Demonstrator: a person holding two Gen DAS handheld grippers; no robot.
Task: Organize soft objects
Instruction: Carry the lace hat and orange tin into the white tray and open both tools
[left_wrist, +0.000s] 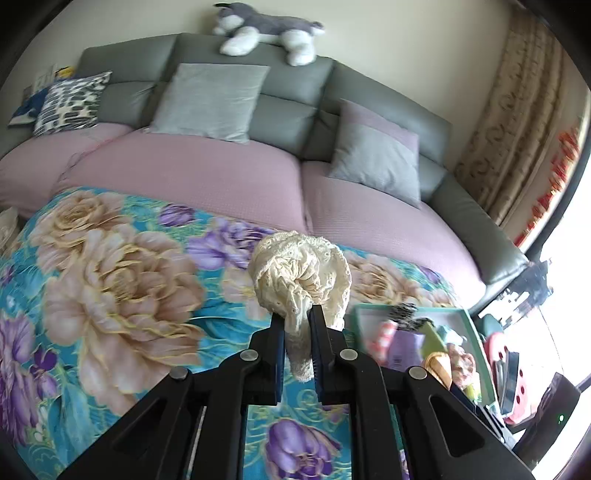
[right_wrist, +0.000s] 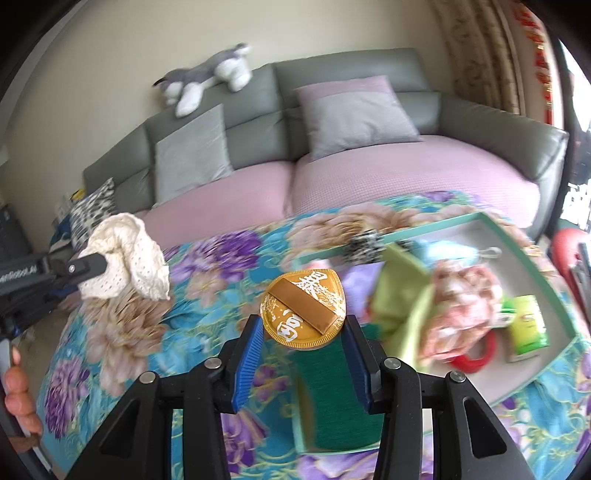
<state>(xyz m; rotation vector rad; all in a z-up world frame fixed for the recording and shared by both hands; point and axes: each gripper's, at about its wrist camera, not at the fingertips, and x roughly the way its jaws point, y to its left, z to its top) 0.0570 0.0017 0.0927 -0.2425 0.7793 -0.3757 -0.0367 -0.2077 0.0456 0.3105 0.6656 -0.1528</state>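
Two grippers, one soft item each. Left gripper (left_wrist: 296, 314) is clamped on a cream crochet cloth (left_wrist: 301, 271), bunched up, held above the floral blanket (left_wrist: 110, 295); a tail of it hangs down between the fingers. In the right wrist view the same cloth (right_wrist: 127, 256) sits at far left, lifted off the blanket, with the left gripper (right_wrist: 105, 264) coming in from the left edge.

Right gripper (right_wrist: 303, 325) has its fingers spread wide, a gold round plush (right_wrist: 303, 310) with a brown band and white characters sitting between them. Cannot tell if the pads actually touch it, so grip is unclear.

One teal-rimmed tray (right_wrist: 569, 314) lies on the blanket to the right, its near right corner close to the blanket's right side. Contents, blurry: one black-and-white patterned piece (right_wrist: 364, 242) at the far rim, one green fabric piece (right_wrist: 399, 291), one pink fluffy item (right_wrist: 458, 299), one red ring (right_wrist: 476, 356), one green packet (right_wrist: 526, 325), something lilac and something pale blue. A second box with a dark green inside (right_wrist: 336, 398) sits near, under the right gripper.

The blanket's left half is open. Beyond it is one sofa (left_wrist: 288, 110) with pink seat covers: two grey cushions (left_wrist: 210, 101), one patterned cushion (left_wrist: 72, 103), one husky plush (left_wrist: 266, 31) on the backrest. Curtain (left_wrist: 517, 122) far right.
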